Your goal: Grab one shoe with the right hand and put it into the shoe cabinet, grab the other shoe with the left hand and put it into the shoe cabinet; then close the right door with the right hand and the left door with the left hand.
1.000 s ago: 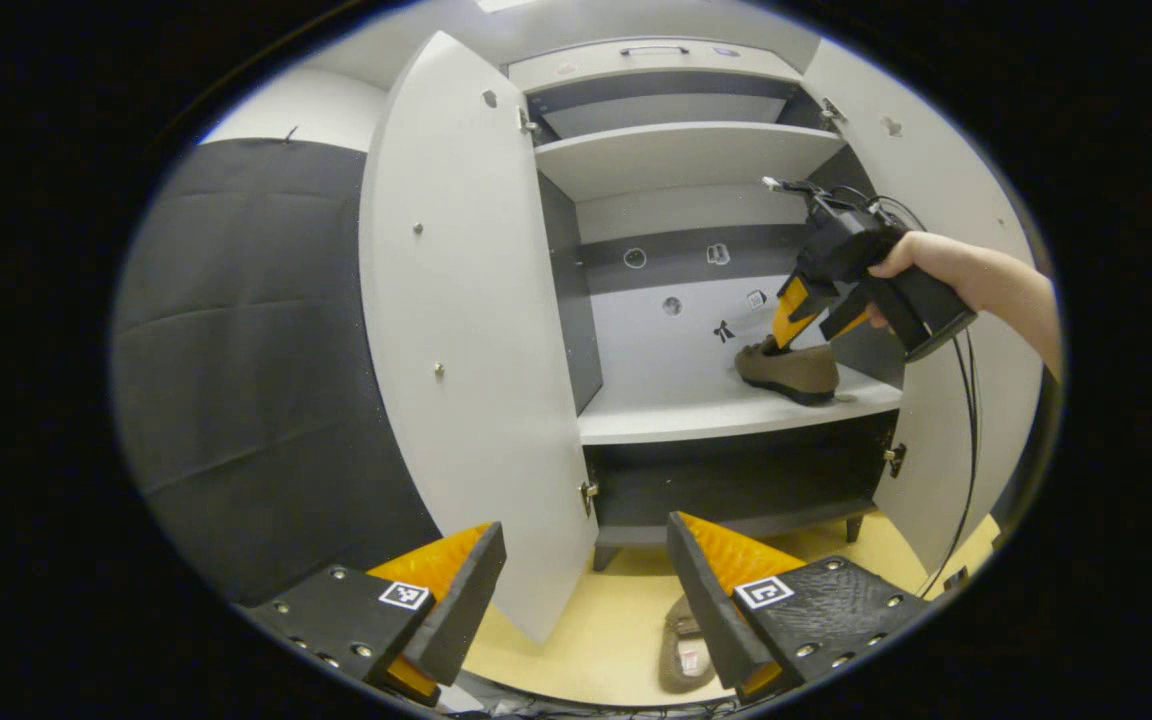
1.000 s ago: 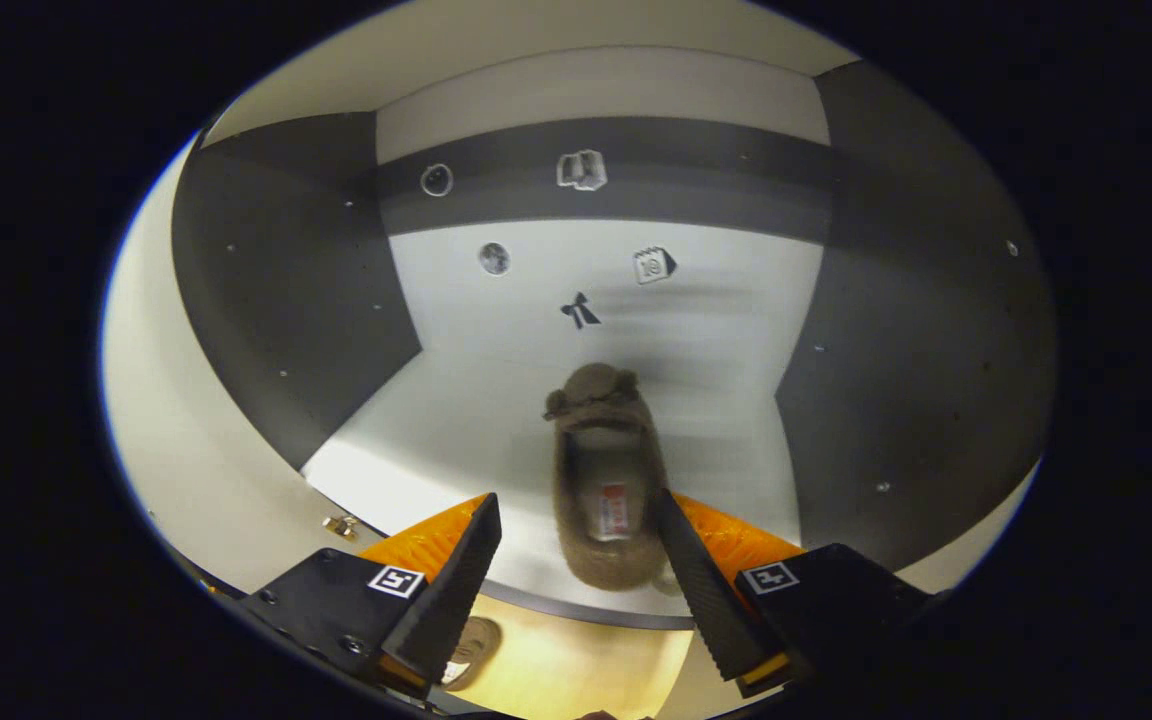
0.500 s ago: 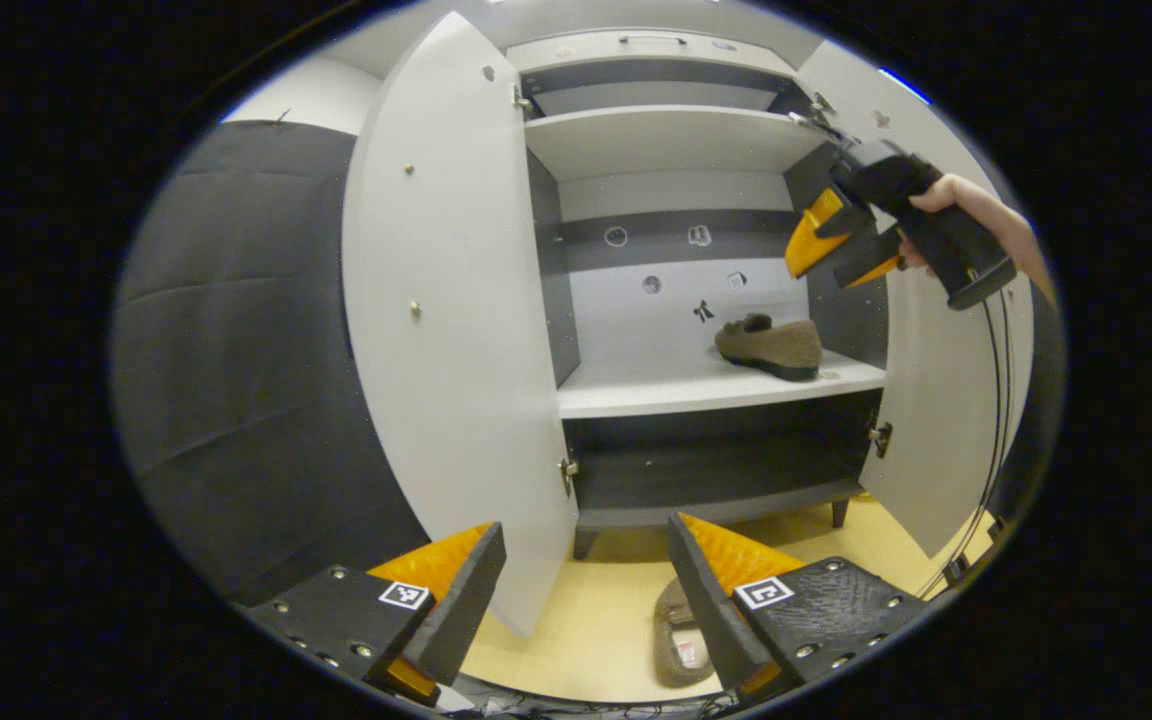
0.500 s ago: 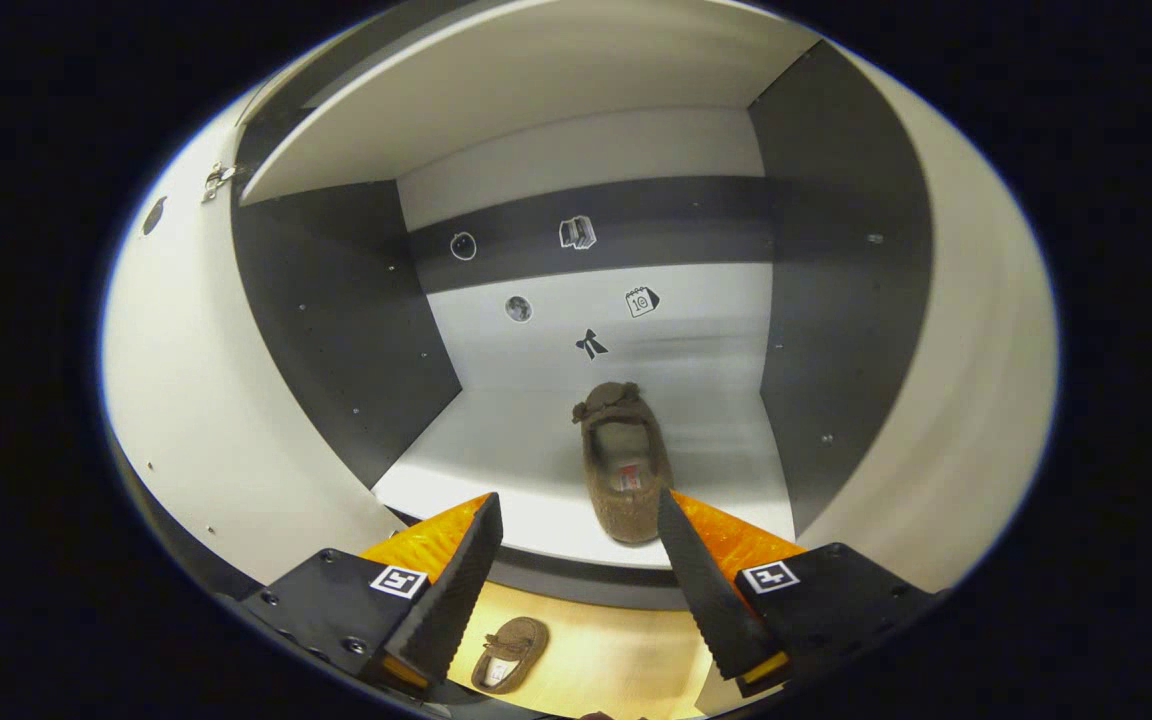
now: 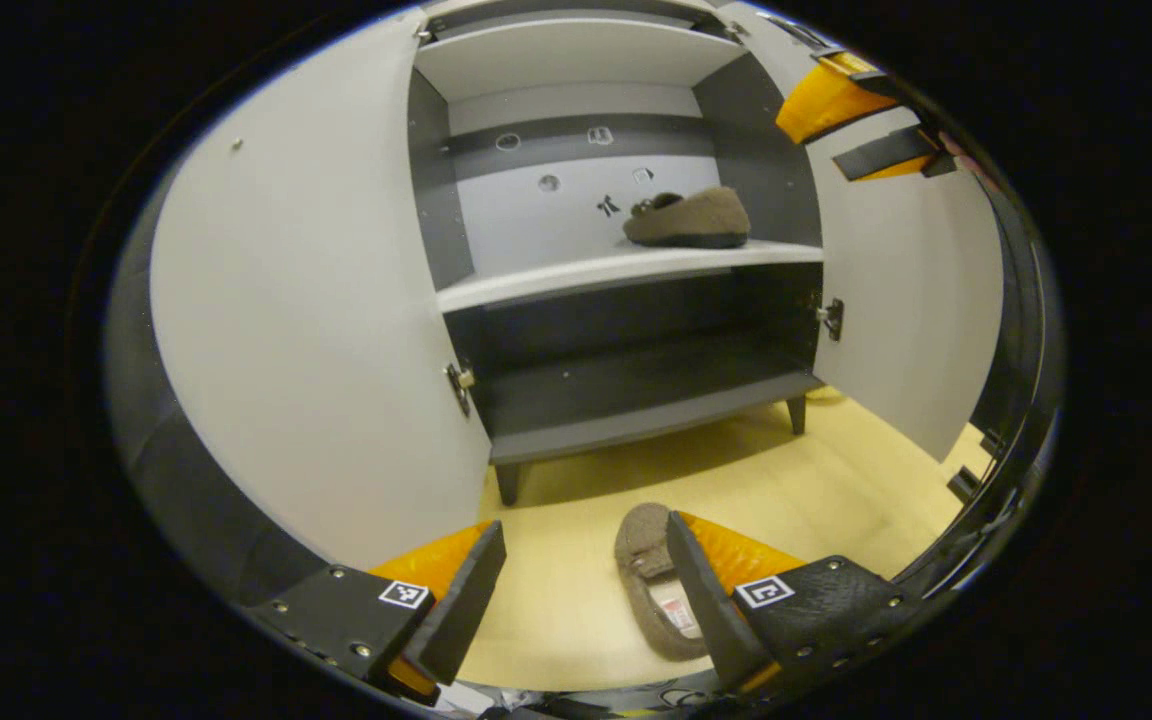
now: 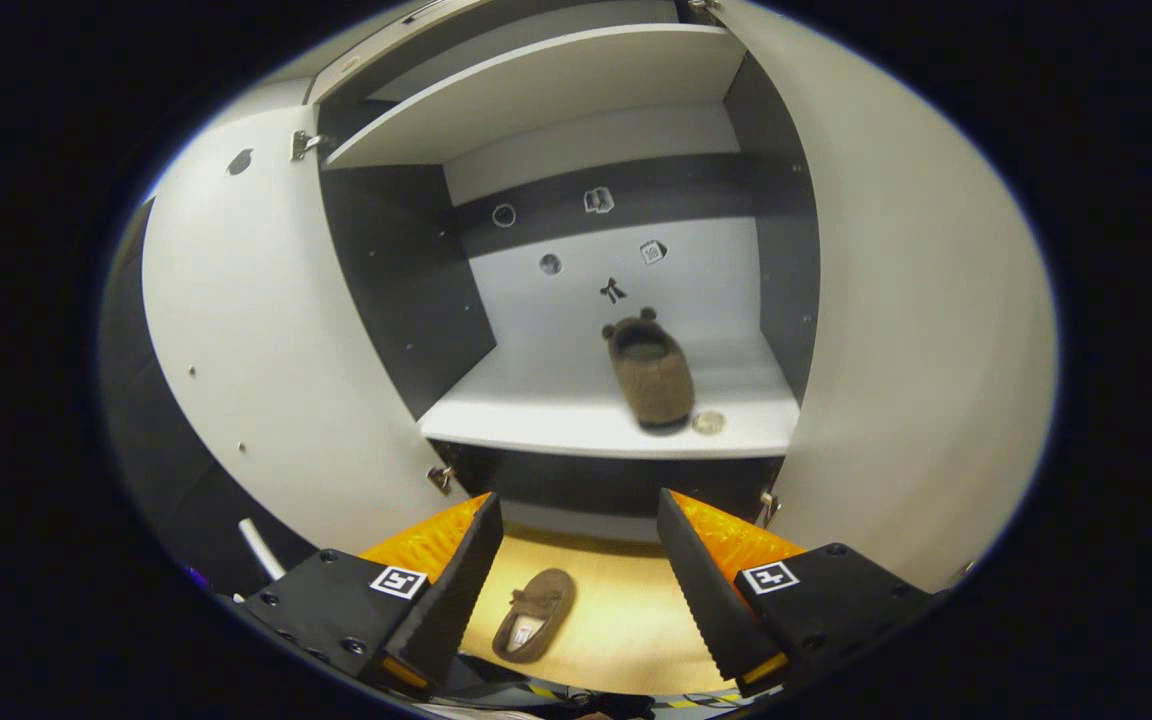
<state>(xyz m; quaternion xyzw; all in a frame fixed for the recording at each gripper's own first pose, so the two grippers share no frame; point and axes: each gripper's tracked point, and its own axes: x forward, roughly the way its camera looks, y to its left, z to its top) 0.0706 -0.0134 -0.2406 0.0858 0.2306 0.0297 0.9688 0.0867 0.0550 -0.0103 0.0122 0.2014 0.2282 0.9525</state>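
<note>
One brown slipper (image 5: 688, 217) (image 6: 651, 371) rests on the cabinet's white middle shelf (image 5: 626, 272) (image 6: 556, 400), toward its right side. The second brown slipper (image 5: 651, 580) (image 6: 533, 627) lies on the yellow floor in front of the cabinet. My left gripper (image 5: 584, 590) hovers open just above and behind the floor slipper, with its right finger beside it. My right gripper (image 6: 574, 570) is open with nothing between its fingers, back from the shelf; in the left gripper view it appears at the upper right (image 5: 851, 118). Both doors stand open: left door (image 5: 316, 300) (image 6: 236, 380), right door (image 5: 911, 290) (image 6: 916, 320).
An upper white shelf (image 5: 566, 55) (image 6: 536, 90) and a dark bottom shelf (image 5: 636, 395) are bare. A small round disc (image 6: 708, 422) lies on the middle shelf by the slipper. The cabinet stands on short legs (image 5: 508, 485) on the yellow floor (image 5: 836, 480).
My right gripper let go of the slipper on the shelf and drew back and up out of the cabinet. My left gripper lowered toward the floor slipper.
</note>
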